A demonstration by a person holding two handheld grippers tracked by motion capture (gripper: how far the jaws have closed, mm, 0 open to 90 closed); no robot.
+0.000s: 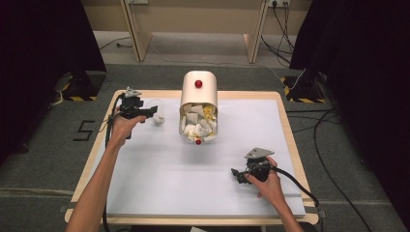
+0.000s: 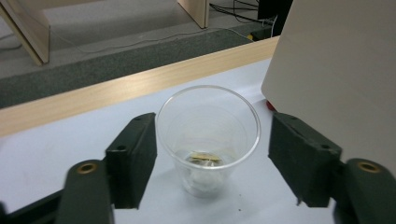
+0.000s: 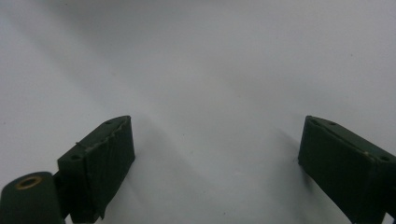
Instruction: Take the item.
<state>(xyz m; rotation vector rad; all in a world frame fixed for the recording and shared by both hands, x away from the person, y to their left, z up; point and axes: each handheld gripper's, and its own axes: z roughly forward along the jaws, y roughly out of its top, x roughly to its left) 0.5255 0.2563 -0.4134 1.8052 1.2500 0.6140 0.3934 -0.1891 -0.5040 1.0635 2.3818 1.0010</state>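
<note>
A clear plastic cup (image 1: 157,113) stands upright on the white mat at the back left, with a small scrap at its bottom (image 2: 203,158). My left gripper (image 1: 151,112) is level with it. In the left gripper view its jaws (image 2: 212,128) stand wide on either side of the cup (image 2: 208,121), with a gap showing on the right side. My right gripper (image 1: 235,174) rests low at the front right, open. In the right gripper view its jaws (image 3: 215,140) have bare mat between them.
A cream bin (image 1: 198,89) with red knobs lies on its side just right of the cup, its mouth full of crumpled paper (image 1: 198,123). Its wall (image 2: 336,70) rises close to my left gripper's right jaw. The wooden table edge (image 2: 116,88) runs behind the cup.
</note>
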